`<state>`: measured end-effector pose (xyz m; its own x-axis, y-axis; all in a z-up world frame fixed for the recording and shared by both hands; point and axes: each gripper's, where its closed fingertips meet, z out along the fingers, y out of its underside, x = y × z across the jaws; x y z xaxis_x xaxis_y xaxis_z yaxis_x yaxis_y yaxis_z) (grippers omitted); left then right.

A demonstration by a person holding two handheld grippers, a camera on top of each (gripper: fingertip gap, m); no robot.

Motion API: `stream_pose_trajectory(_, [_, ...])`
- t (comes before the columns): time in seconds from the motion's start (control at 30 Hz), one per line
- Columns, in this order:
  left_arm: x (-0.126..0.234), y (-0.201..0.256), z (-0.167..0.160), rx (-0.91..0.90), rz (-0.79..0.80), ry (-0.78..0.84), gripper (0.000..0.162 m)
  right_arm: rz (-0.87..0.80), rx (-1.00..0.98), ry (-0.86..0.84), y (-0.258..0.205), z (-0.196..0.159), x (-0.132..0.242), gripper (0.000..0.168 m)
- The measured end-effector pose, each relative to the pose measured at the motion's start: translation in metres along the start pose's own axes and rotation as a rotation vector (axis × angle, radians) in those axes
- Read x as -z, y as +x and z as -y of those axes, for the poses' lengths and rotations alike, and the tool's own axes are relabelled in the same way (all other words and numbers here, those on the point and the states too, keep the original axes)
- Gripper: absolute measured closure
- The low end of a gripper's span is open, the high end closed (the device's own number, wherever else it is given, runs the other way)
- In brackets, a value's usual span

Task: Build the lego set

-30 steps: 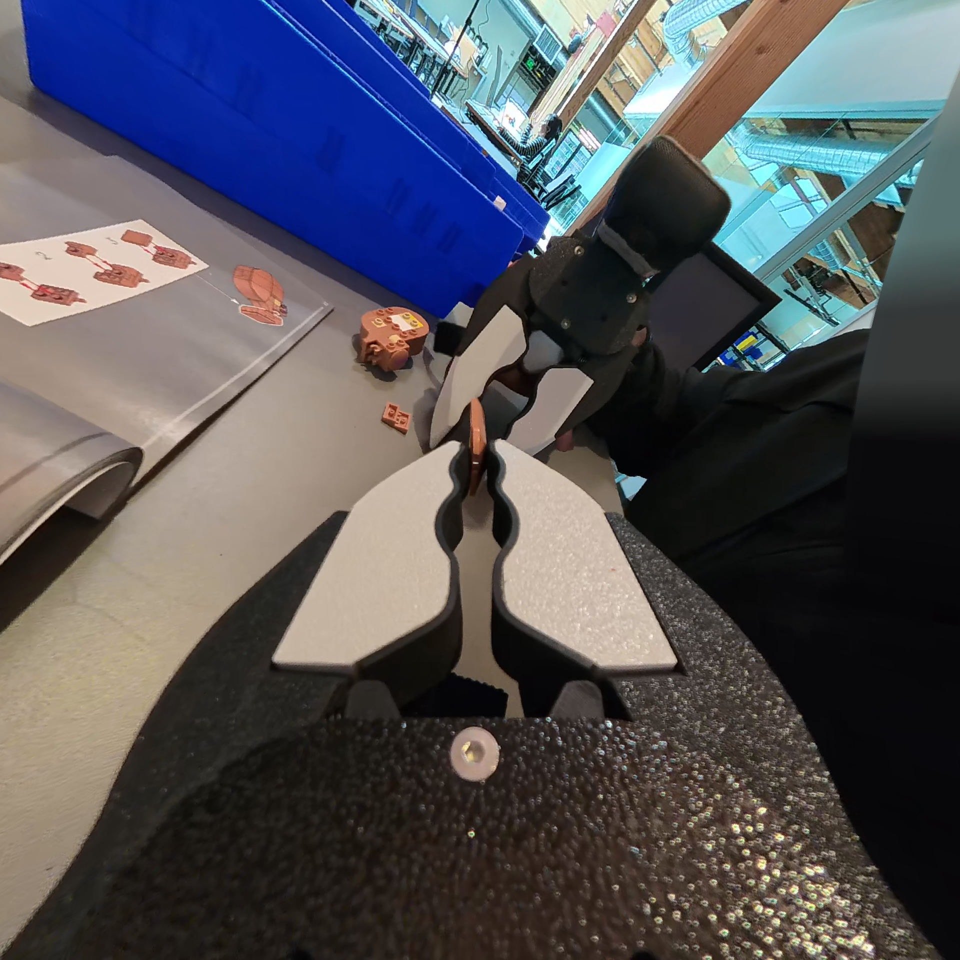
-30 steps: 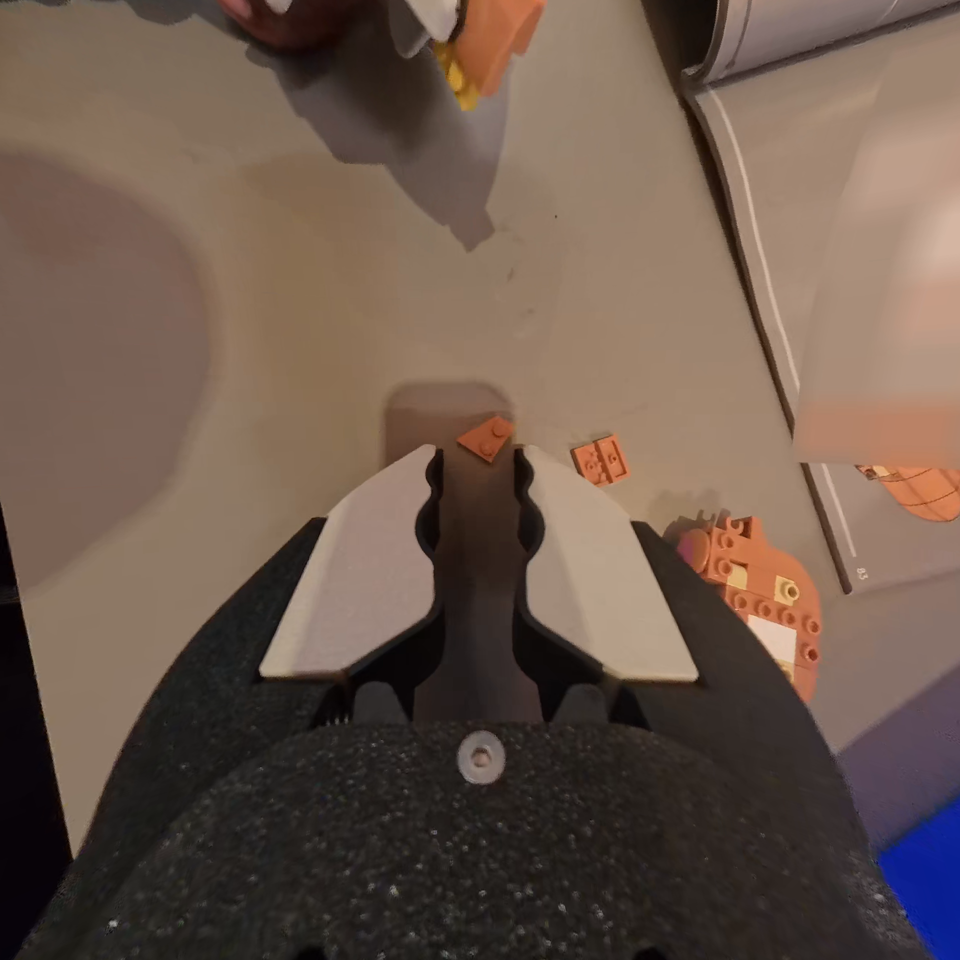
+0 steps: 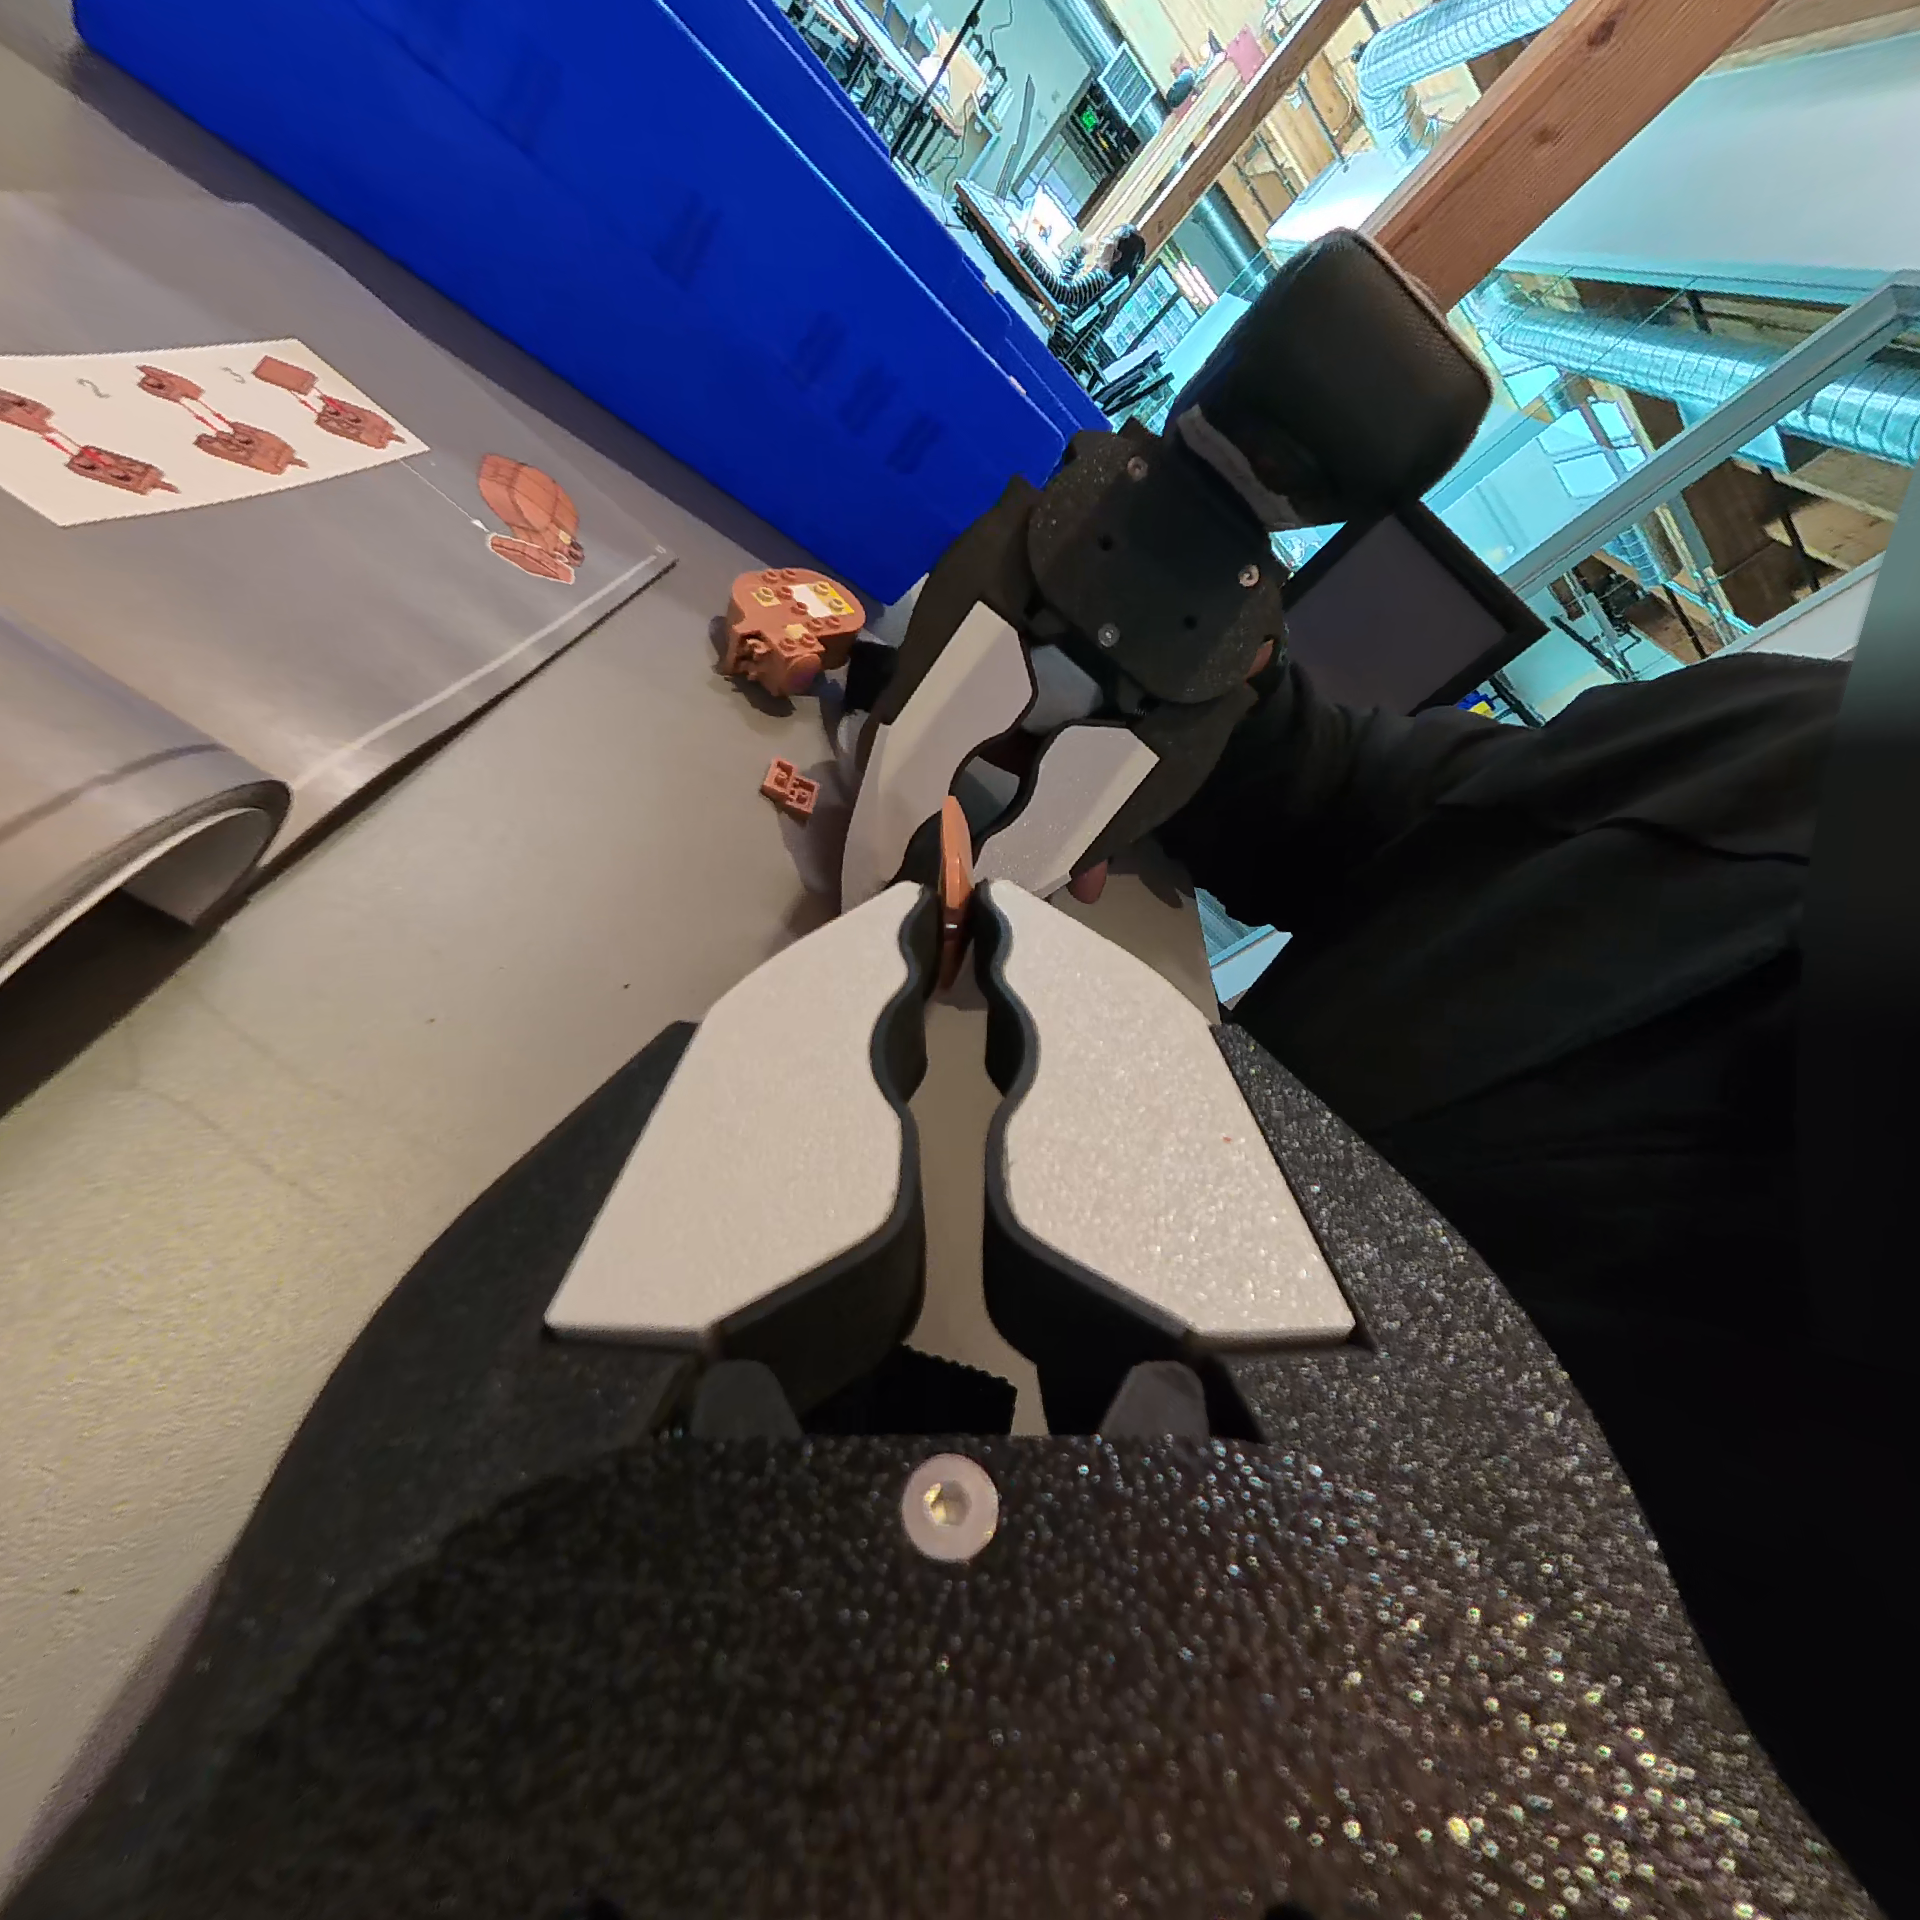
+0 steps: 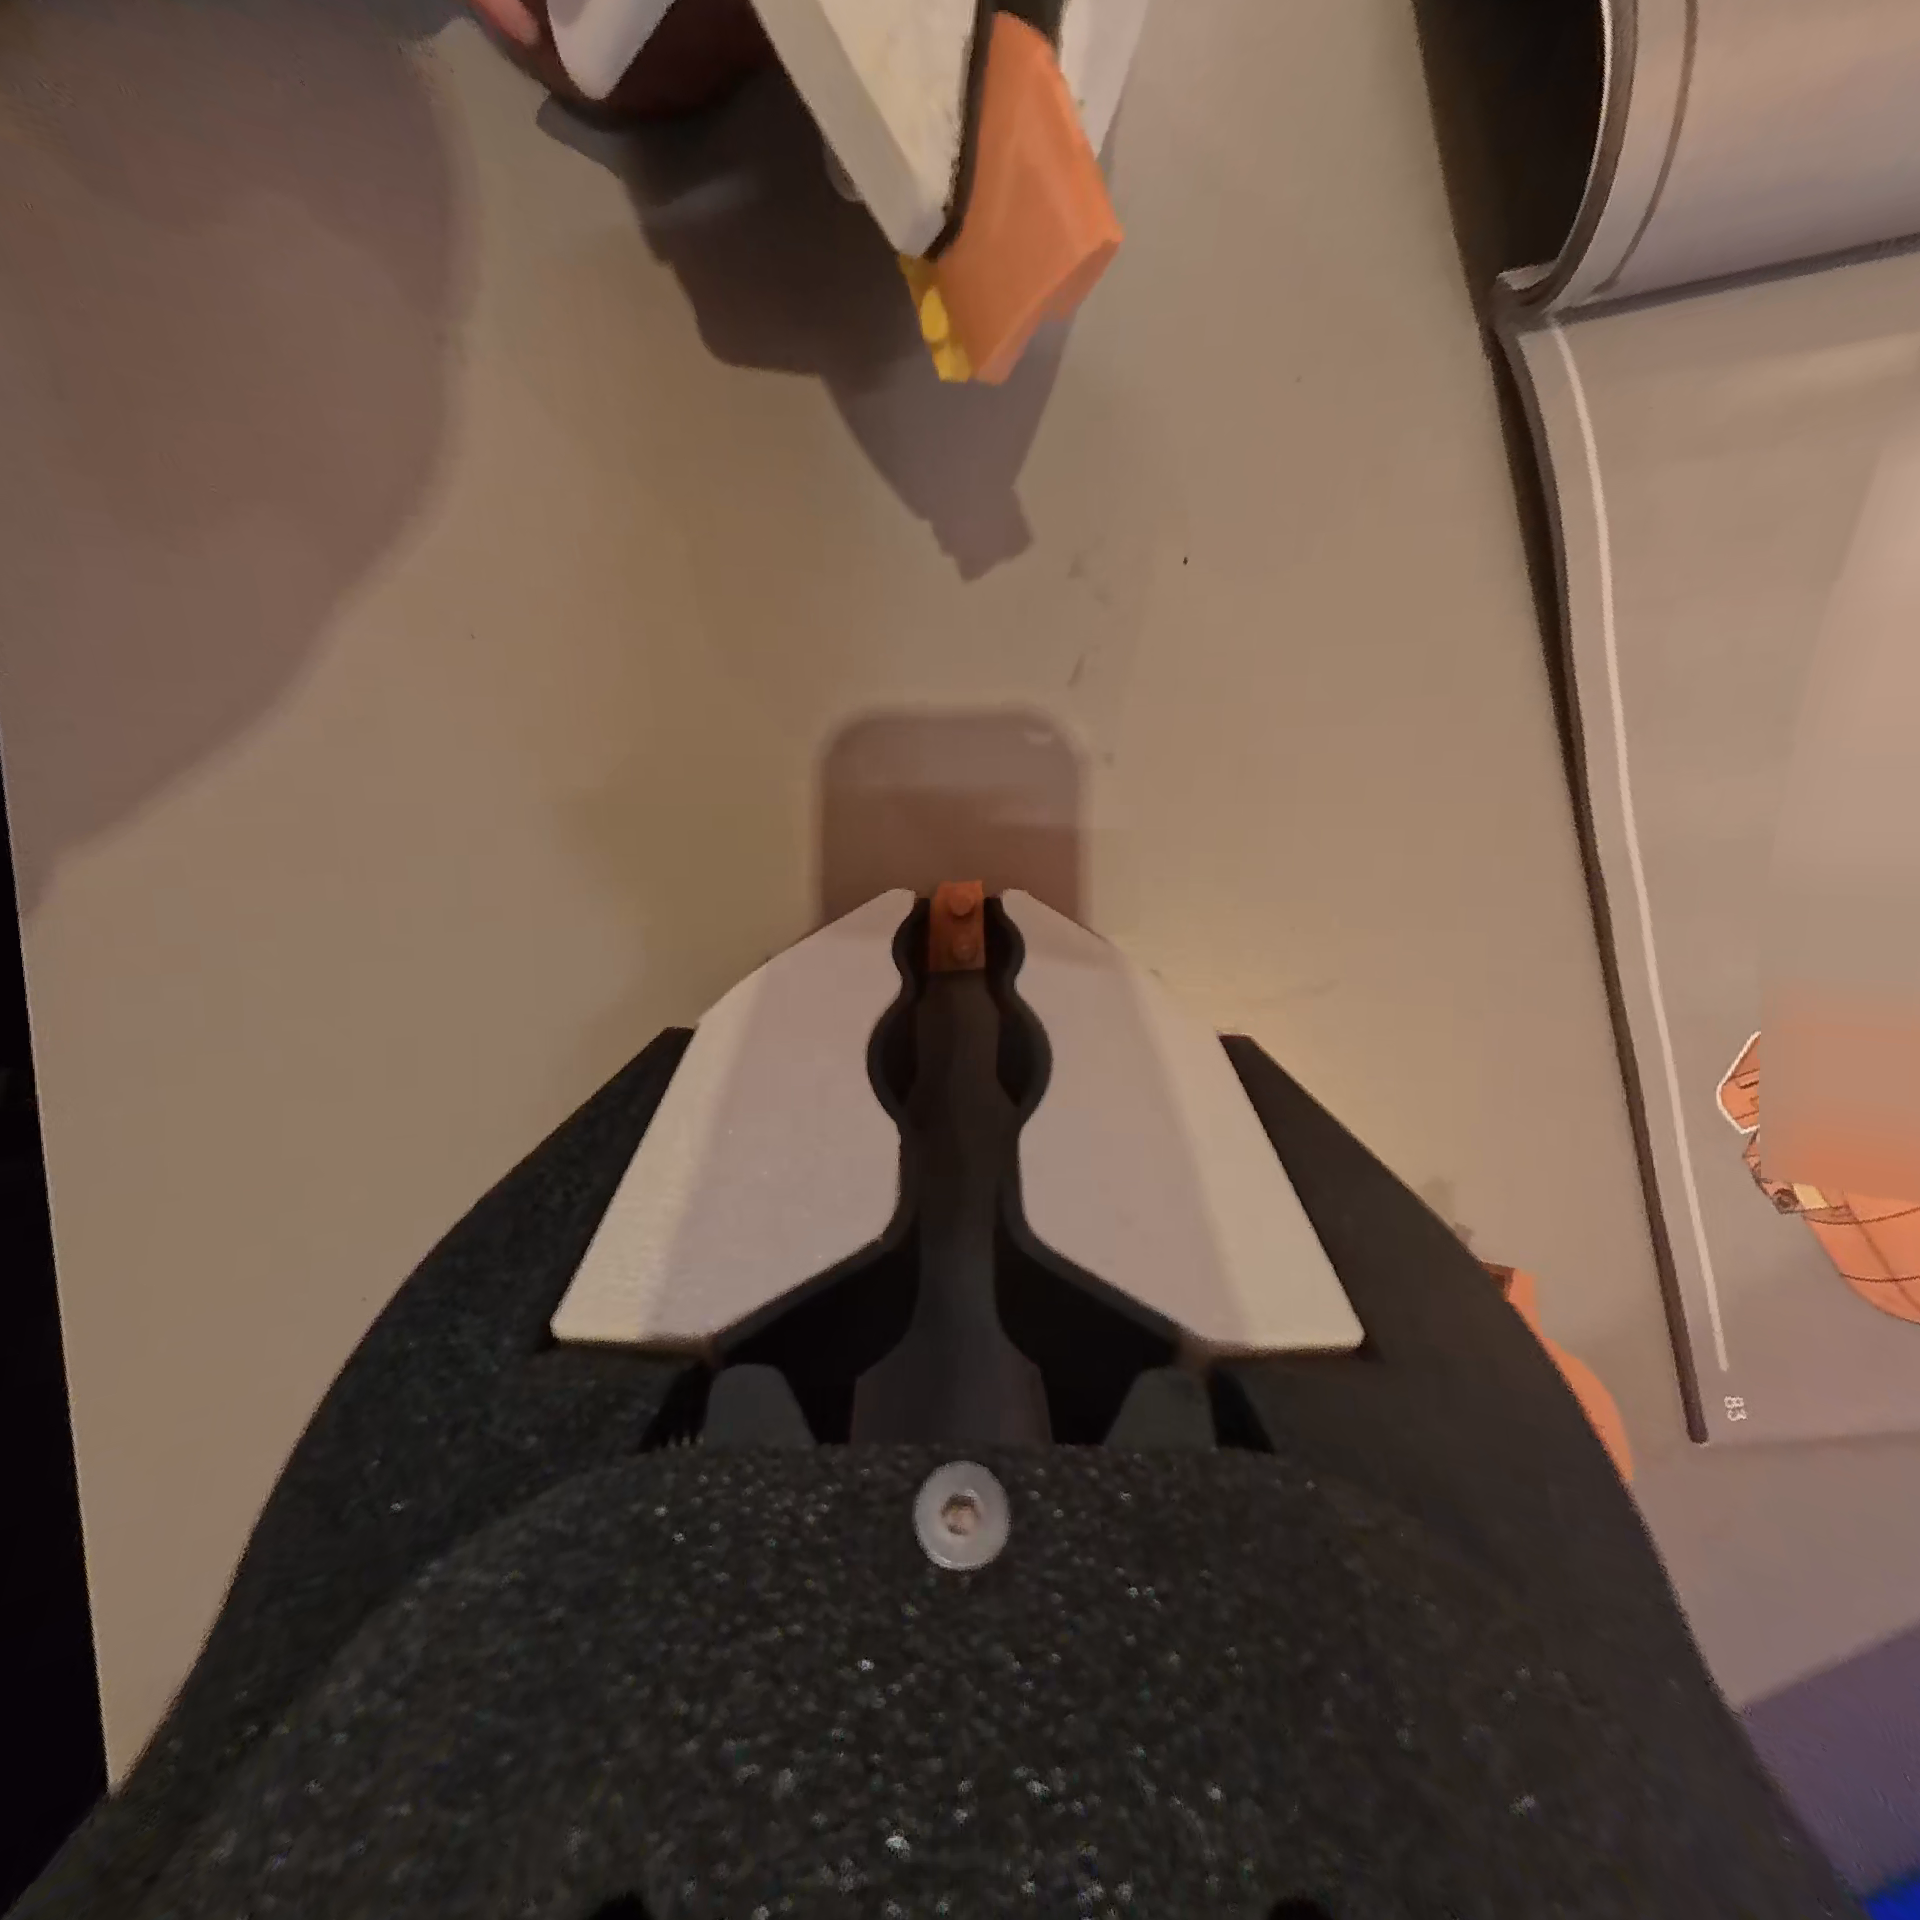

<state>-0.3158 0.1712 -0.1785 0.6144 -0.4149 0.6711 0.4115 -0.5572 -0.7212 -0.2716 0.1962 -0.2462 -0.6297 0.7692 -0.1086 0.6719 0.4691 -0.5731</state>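
On the grey table (image 4: 520, 727), a small orange plate (image 4: 957, 928) is pinched by the right gripper (image 4: 957, 914), a curved orange piece (image 3: 954, 868) at twelve o'clock by the left gripper (image 3: 951, 914); joining is judged next, needing stud alignment.

Left wrist view: sits behind the left gripper (image 3: 954, 914), low and close over the grey table (image 3: 312, 1091), tilted, facing across it toward the blue bin (image 3: 582, 239) and the workshop beyond.
Right wrist view: sits behind the right gripper (image 4: 958, 906), looking steeply down on the table (image 4: 520, 727) from close above.
Shared: each view catches the other gripper, the right gripper (image 3: 961, 842) opposite and the left gripper (image 4: 997, 208) at top; both show the instruction booklet (image 3: 312, 582) (image 4: 1714, 623) and the brown lego model (image 3: 795, 623) (image 4: 1569, 1382).
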Motion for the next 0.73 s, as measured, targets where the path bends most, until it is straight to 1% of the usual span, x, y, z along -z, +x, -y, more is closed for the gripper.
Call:
stream_pose_trajectory(0.1, [0.0, -0.001, 0.0, 0.002, 0.003, 0.001, 0.157, -0.008, 0.004, 0.009, 0.001, 0.001, 0.001, 0.159])
stream_pose_trajectory(0.13, [0.0, -0.001, 0.0, 0.002, 0.004, 0.003, 0.157, -0.009, 0.005, 0.022, 0.001, 0.002, 0.002, 0.162])
stream_pose_trajectory(0.43, [0.001, -0.002, 0.001, 0.004, 0.009, 0.005, 0.157, -0.018, 0.008, 0.033, 0.002, 0.001, 0.003, 0.163])
stream_pose_trajectory(0.5, [0.001, -0.002, 0.001, 0.003, 0.009, 0.005, 0.157, -0.023, 0.006, 0.044, 0.002, 0.002, 0.004, 0.164])
stream_pose_trajectory(0.53, [0.001, -0.002, 0.001, 0.004, 0.009, 0.005, 0.157, -0.025, 0.006, 0.052, 0.003, 0.003, 0.005, 0.168])
stream_pose_trajectory(0.73, [0.001, -0.002, 0.001, 0.005, 0.01, 0.007, 0.157, -0.042, -0.013, 0.103, 0.006, 0.005, 0.013, 0.168])
